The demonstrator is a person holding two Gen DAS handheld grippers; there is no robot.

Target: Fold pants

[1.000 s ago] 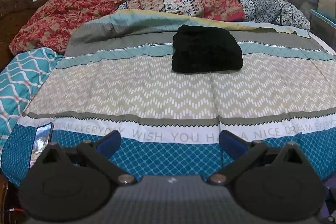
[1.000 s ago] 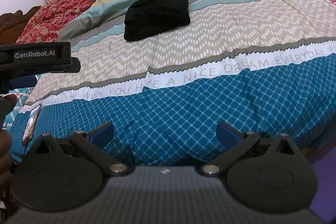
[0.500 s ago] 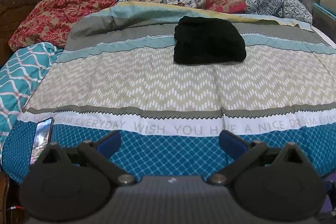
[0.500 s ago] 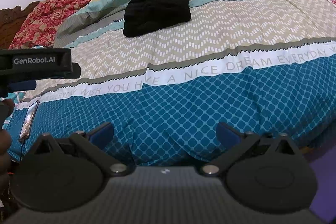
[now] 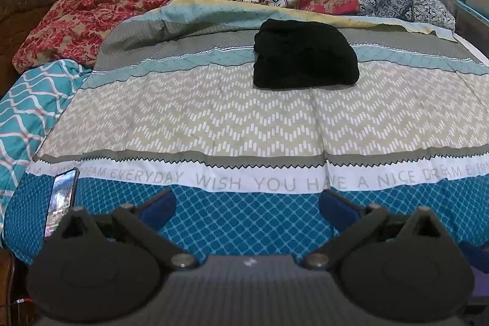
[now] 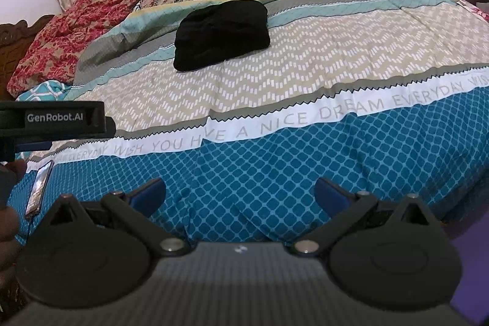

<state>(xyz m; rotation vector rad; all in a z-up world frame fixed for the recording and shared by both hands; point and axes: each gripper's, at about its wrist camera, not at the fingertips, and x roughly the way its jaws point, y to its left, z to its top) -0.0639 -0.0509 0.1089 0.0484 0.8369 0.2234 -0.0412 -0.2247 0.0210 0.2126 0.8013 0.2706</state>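
Both tongs, left gripper and right gripper, gape wide and empty, low in frame; the folded pants sit upper centre on the bedspread, looking finished

Folded pants lie mid-bed on the bedspread, phone at its near-left edge

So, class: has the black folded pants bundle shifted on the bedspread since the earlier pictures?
No. The black pants lie across the same teal stripe as before; only the cameras moved.

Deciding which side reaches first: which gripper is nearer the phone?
Left. The left gripper hangs just right of the phone; the right gripper sits farther right.
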